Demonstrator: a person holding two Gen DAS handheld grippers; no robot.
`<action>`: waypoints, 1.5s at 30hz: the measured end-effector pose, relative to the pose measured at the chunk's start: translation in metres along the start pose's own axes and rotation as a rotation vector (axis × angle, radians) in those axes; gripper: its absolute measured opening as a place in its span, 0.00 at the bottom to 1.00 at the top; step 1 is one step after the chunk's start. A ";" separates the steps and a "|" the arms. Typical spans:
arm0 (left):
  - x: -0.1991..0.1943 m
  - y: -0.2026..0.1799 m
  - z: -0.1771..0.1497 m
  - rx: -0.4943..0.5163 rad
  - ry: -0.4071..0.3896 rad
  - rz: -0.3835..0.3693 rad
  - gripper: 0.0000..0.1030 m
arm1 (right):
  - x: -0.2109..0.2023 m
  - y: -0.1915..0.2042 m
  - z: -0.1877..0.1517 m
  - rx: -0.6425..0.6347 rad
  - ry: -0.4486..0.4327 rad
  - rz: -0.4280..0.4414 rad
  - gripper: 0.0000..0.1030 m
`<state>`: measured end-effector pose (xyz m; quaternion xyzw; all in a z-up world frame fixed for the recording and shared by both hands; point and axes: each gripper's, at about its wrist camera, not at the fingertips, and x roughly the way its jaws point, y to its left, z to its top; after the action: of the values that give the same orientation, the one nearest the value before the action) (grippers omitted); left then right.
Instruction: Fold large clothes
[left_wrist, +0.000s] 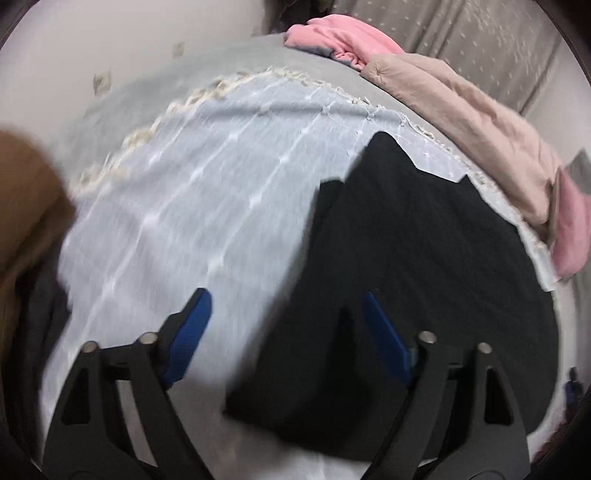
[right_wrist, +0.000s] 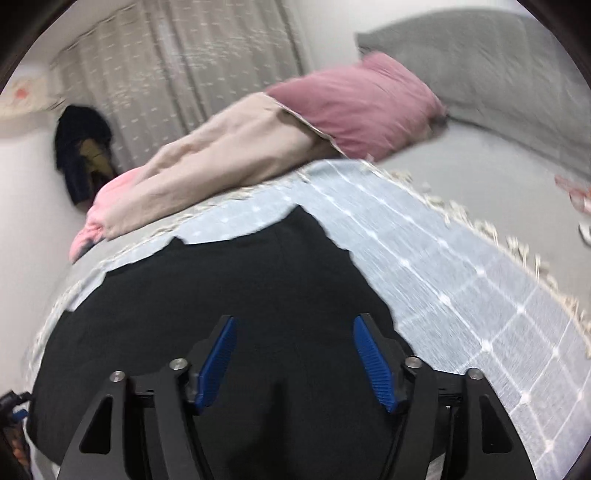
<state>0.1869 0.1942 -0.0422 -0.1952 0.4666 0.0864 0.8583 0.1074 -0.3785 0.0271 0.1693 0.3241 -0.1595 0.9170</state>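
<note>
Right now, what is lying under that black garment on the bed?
The black garment lies spread on a light blue checked cloth with a cream fringe, which shows around its far and side edges. Whatever is beneath the garment's middle is covered and cannot be seen.

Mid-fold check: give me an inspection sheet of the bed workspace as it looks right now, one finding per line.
Surface: light blue checked throw with a fringed edge, spread over the grey bed.
Job's things: black garment lying on the throw; exact fold state unclear through blur.
Clutter: beige cloth and pink pillow lying together beyond the garment; dark clothes by the wall.
Grippers: left gripper open, nothing between the jaws; right gripper open over the black garment, nothing gripped.
Cables: nothing seen.
Surroundings: pale curtain, white wall, grey pillow.
</note>
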 end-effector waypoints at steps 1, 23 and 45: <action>-0.005 0.003 -0.007 -0.029 0.006 -0.008 0.85 | -0.004 0.005 0.000 -0.009 0.000 -0.001 0.69; 0.030 -0.019 -0.074 -0.230 0.173 -0.362 0.89 | 0.001 0.046 -0.033 -0.053 0.138 0.011 0.76; 0.049 -0.005 -0.061 -0.467 -0.047 -0.347 0.58 | 0.025 0.065 -0.045 -0.062 0.272 0.093 0.76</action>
<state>0.1687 0.1625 -0.1115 -0.4623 0.3737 0.0479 0.8027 0.1274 -0.3068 -0.0084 0.1758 0.4418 -0.0824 0.8758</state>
